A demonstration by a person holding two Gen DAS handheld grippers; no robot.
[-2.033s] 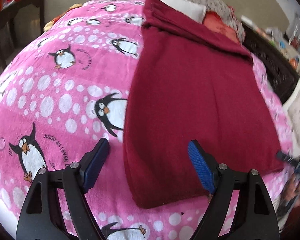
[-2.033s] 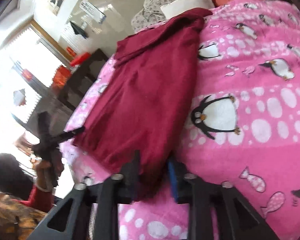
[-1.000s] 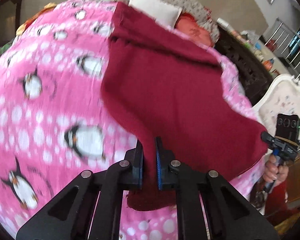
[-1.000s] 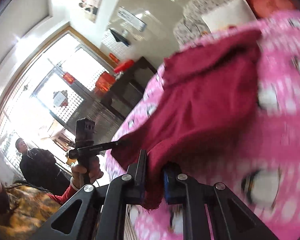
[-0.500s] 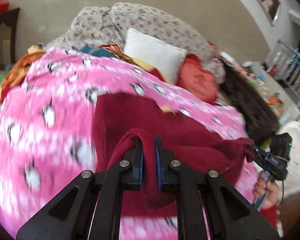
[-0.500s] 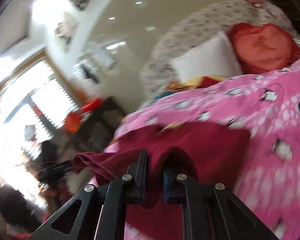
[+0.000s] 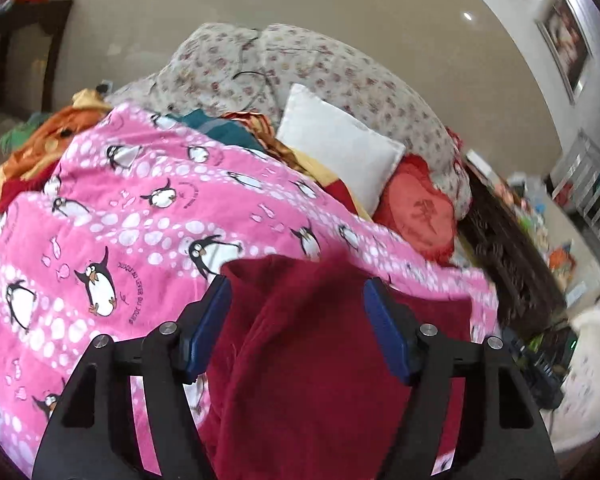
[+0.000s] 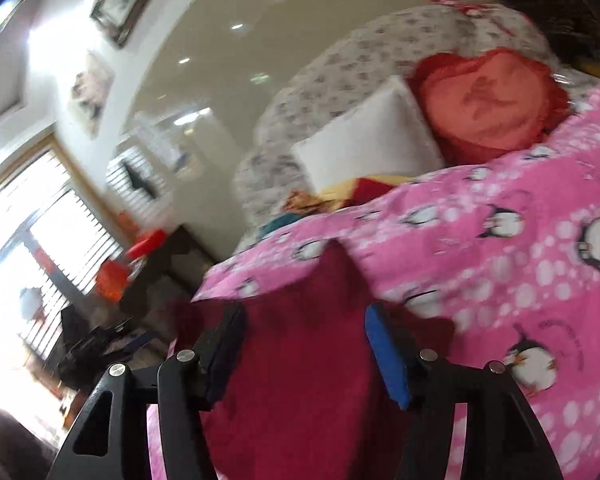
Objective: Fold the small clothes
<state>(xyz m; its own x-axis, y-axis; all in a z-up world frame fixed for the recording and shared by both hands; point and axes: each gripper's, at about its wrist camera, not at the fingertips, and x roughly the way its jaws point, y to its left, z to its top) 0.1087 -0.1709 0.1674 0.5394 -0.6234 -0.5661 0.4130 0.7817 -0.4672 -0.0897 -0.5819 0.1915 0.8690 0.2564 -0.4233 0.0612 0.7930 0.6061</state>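
Observation:
A dark red garment (image 7: pixel 312 360) lies folded over on the pink penguin blanket (image 7: pixel 112 240), close under both grippers. My left gripper (image 7: pixel 298 328) is open, its blue pads on either side of the cloth without pinching it. The garment also shows in the right wrist view (image 8: pixel 300 380), between the fingers of my right gripper (image 8: pixel 304 352), which is open too. The garment's near part is hidden behind the gripper frames.
At the head of the bed lie a white pillow (image 7: pixel 340 156), a red heart cushion (image 7: pixel 416 212) and a floral duvet (image 7: pixel 300 72). Loose coloured clothes (image 7: pixel 44 136) are piled at the far left. A dark cabinet (image 7: pixel 508 272) stands to the right.
Both grippers carried the garment's near edge forward over itself, then opened and let it go. The cloth now lies doubled on the blanket.

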